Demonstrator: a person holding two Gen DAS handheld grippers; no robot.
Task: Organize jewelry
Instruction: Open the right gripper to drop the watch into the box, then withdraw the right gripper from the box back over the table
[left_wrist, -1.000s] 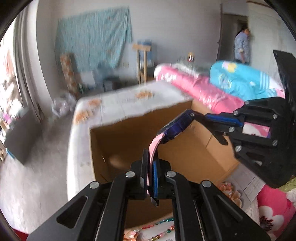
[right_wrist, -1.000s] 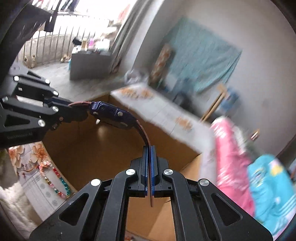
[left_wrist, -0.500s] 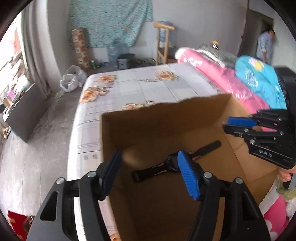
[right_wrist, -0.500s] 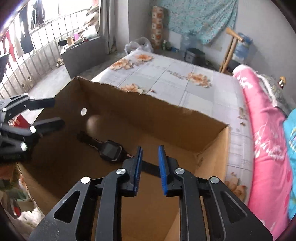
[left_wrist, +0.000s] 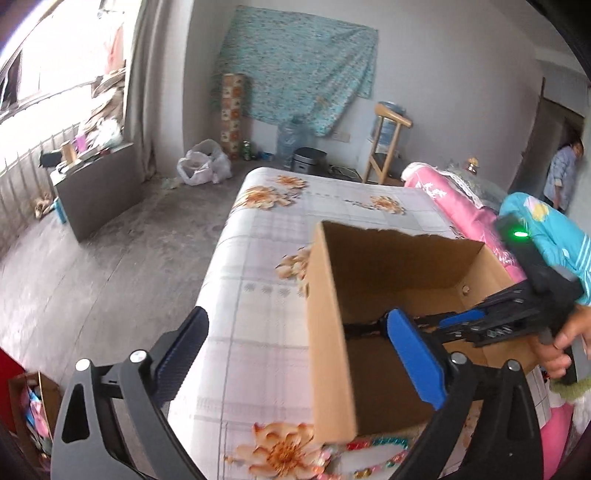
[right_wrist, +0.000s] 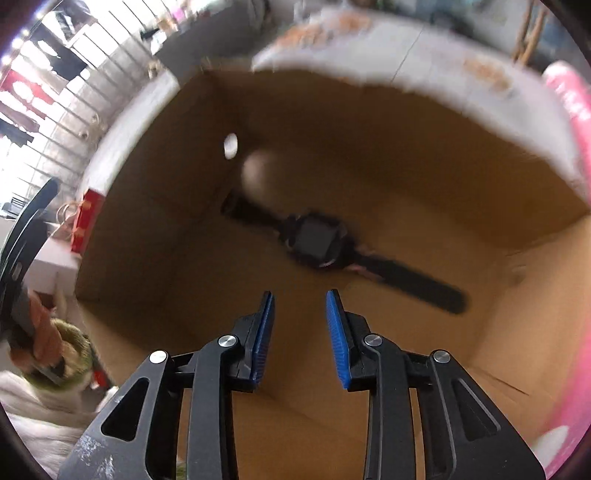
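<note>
Watch (right_wrist: 317, 240) lies loose in box (right_wrist: 406, 122) ahead of empty, opening right gripper (right_wrist: 299, 332); left gripper (left_wrist: 295, 362) opening wide, empty; beaded necklace (left_wrist: 373, 443) likely next.

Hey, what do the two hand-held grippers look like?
Both hand-held grippers, left and right, have black skeletal frames with triangular cutouts, silver screw heads at the joints and ribbed blue pads on the fingers. The right one's black body shows a lit green light.
</note>
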